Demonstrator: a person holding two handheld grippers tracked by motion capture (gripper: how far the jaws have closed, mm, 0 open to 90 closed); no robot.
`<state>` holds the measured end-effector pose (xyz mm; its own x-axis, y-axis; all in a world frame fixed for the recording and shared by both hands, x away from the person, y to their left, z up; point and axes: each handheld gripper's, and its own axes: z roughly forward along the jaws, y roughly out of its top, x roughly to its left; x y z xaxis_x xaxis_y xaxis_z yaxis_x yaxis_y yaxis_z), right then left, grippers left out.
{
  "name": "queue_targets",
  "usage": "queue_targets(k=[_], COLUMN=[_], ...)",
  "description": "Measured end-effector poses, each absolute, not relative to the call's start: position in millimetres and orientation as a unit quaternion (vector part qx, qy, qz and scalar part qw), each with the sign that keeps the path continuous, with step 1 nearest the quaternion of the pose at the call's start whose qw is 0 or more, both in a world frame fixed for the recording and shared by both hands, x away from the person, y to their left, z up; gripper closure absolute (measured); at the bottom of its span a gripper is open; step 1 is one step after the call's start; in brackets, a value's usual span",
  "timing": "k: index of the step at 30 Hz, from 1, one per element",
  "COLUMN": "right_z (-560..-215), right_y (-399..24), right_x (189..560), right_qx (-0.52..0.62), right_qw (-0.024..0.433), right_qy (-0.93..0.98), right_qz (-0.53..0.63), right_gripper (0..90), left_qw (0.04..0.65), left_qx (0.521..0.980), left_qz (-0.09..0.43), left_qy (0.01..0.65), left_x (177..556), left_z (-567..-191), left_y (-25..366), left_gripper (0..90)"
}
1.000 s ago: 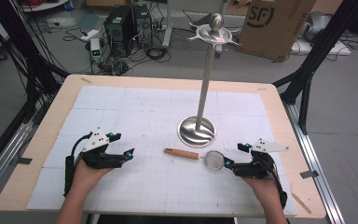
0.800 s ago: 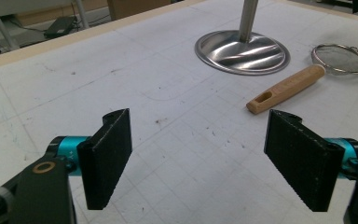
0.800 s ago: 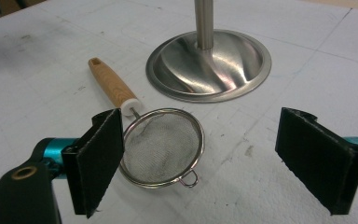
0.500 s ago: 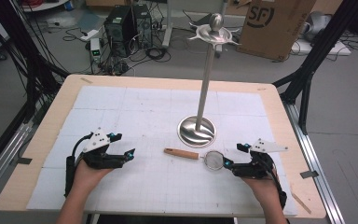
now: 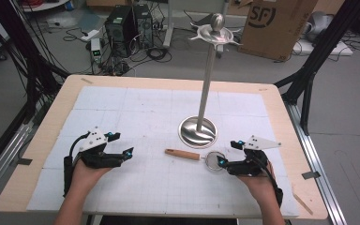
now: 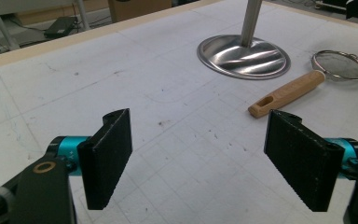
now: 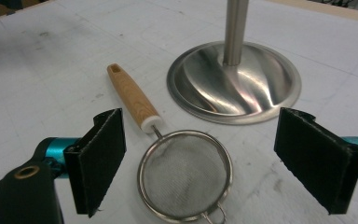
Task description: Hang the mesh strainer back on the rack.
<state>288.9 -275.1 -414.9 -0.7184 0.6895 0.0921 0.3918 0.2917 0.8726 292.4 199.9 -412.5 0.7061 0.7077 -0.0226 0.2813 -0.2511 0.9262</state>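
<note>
A small strainer lies flat on the white mat, with its wooden handle [image 5: 183,153] pointing left and its round mesh bowl [image 5: 213,162] at the right. My right gripper [image 5: 227,153] stands open just right of the bowl. In the right gripper view the mesh bowl [image 7: 186,175] lies low between the two wide-apart jaws of the right gripper [image 7: 201,116], touching neither, and the handle [image 7: 133,98] runs off toward the upper left. My left gripper [image 5: 124,144] rests open at the left of the mat with nothing between the jaws of the left gripper [image 6: 200,116]. The strainer's handle [image 6: 286,93] lies well beyond it.
A tall steel stand rises just behind the strainer, its round base [image 5: 198,132] on the mat and its pronged top [image 5: 217,29] high up. The same base [image 7: 235,81] is close ahead of the right gripper. The wooden table edge [image 5: 281,117] frames the mat.
My right gripper has edged slightly left, closer over the strainer's mesh bowl. The left gripper and the strainer have stayed where they were.
</note>
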Motion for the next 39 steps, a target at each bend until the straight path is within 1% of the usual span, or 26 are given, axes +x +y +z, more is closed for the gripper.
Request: queue_targets(k=[6,13,14,15,24,28,31,32,34,35,36,37,39], right_z=[-412.5,-413.3,-413.8,-414.4,-414.6,-418.1,-419.8,-421.4,-422.9,-422.9,-423.6,-425.4,-425.6], right_y=[-253.3,-231.8,-225.8,-222.7,-202.8,-191.5,-188.3,-186.3,-185.2,-185.2,-184.4,-182.8,-182.6], right_x=[305.3,313.6,315.1,315.8,323.4,327.6,329.2,330.3,330.6,330.6,330.1,329.2,329.2], right_qx=[0.320,0.296,0.289,0.285,0.269,0.254,0.247,0.245,0.241,0.241,0.241,0.241,0.238], right_qw=[0.137,0.129,0.123,0.121,0.104,0.089,0.087,0.083,0.084,0.084,0.083,0.082,0.084], right_qy=[0.816,0.842,0.846,0.848,0.874,0.890,0.896,0.900,0.906,0.906,0.908,0.912,0.915], right_qz=[0.461,0.433,0.430,0.429,0.391,0.369,0.358,0.351,0.337,0.337,0.331,0.323,0.314], right_gripper=[15.6,16.2,19.8,20.8,24.4,29.5,32.0,37.0,42.5,42.5,44.4,48.6,49.8], left_qw=[0.519,0.521,0.521,0.522,0.523,0.520,0.520,0.519,0.525,0.527,0.531,0.535,0.537], left_qx=[0.765,0.763,0.763,0.763,0.762,0.764,0.764,0.765,0.764,0.764,0.761,0.760,0.759], left_qz=[0.204,0.205,0.205,0.203,0.202,0.202,0.201,0.201,0.191,0.187,0.186,0.183,0.181], left_qy=[0.323,0.323,0.323,0.323,0.324,0.324,0.325,0.324,0.324,0.322,0.322,0.322,0.322], left_x=[291.5,290.6,290.6,290.5,290.9,291.1,291.3,291.3,291.5,291.3,291.2,291.1,290.9], left_z=[-412.5,-411.7,-411.7,-411.9,-411.8,-412.1,-412.6,-412.9,-413.1,-412.6,-412.2,-411.9,-411.9], left_y=[198.9,199.1,198.9,198.5,199.7,199.5,198.9,198.9,198.5,198.9,198.8,198.8,198.5], left_gripper=[24.0,24.0,23.9,24.0,24.0,24.0,24.0,24.0,24.0,24.0,23.9,24.0,24.0])
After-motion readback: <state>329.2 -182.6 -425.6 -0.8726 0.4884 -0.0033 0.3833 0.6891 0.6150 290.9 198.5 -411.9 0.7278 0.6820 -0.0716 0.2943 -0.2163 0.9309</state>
